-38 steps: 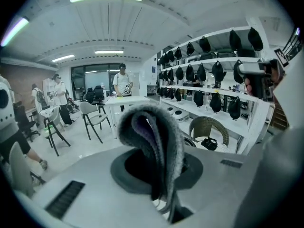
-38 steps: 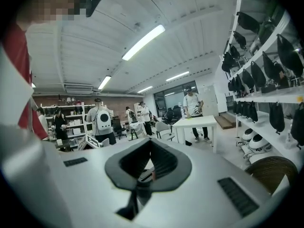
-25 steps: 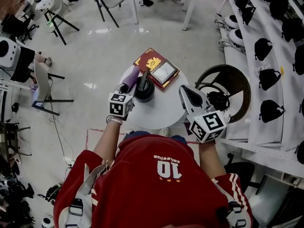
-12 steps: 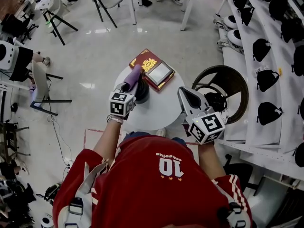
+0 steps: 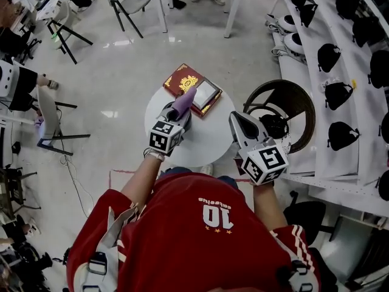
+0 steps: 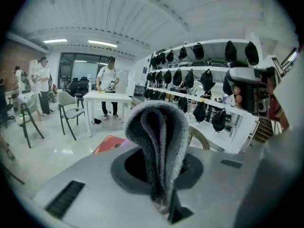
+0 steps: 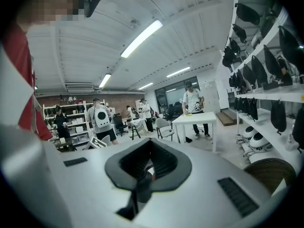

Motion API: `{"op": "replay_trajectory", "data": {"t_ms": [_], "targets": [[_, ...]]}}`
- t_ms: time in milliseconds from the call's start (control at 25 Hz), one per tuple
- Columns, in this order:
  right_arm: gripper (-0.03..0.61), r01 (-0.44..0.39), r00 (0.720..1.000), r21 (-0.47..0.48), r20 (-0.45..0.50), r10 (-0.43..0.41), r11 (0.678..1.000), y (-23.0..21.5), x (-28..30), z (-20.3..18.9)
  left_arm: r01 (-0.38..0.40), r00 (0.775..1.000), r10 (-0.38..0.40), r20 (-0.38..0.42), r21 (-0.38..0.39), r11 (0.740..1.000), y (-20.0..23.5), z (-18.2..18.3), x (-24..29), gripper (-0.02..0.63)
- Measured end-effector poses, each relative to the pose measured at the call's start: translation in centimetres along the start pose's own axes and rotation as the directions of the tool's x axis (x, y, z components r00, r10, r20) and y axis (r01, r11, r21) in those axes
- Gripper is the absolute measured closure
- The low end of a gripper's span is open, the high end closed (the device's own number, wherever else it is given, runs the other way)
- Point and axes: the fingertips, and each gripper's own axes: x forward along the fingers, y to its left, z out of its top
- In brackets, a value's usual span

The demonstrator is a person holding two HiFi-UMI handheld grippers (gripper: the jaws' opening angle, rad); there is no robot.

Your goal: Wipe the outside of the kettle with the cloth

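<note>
- Left claw (image 6: 162,201): clenched on folded cloth (image 6: 159,137), held above the round bench (image 5: 209,148).
- Right claw (image 7: 141,182): closed on nothing, held at the bench's right rim.

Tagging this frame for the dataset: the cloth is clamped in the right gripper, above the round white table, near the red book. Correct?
Not quite. The cloth is clamped in the left gripper, not the right one. The left gripper view shows it between those jaws. The rest stands: it is above the round white table, near the red book.
</note>
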Motion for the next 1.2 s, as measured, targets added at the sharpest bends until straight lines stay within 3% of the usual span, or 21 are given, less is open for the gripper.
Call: {"op": "replay_trajectory", "data": {"t_ms": [400,720,960,1200], "targets": [[0.561,0.077,0.997,0.013,0.017,-0.077,0.997,3.9,0.6,0.2,0.112,0.990,-0.111,0.083,-0.009,0.994,1.6,3.1,-3.8,0.569],[0.561,0.122,0.992,0.016,0.020,-0.122,0.992,8.4,2.2,-0.6,0.098,0.987,-0.097,0.131,-0.003,0.995,7.2,4.1,-8.0,0.569],[0.561,0.178,0.984,0.032,0.019,-0.179,0.983,10.6,2.5,-1.3,0.090,0.992,-0.097,0.078,0.088,0.992,10.8,3.1,-8.8,0.569],[0.561,0.249,0.968,0.053,0.004,-0.249,0.967,12.4,2.3,-2.7,0.154,0.988,-0.156,0.005,0.134,0.979,12.3,1.0,-7.2,0.569]]}}
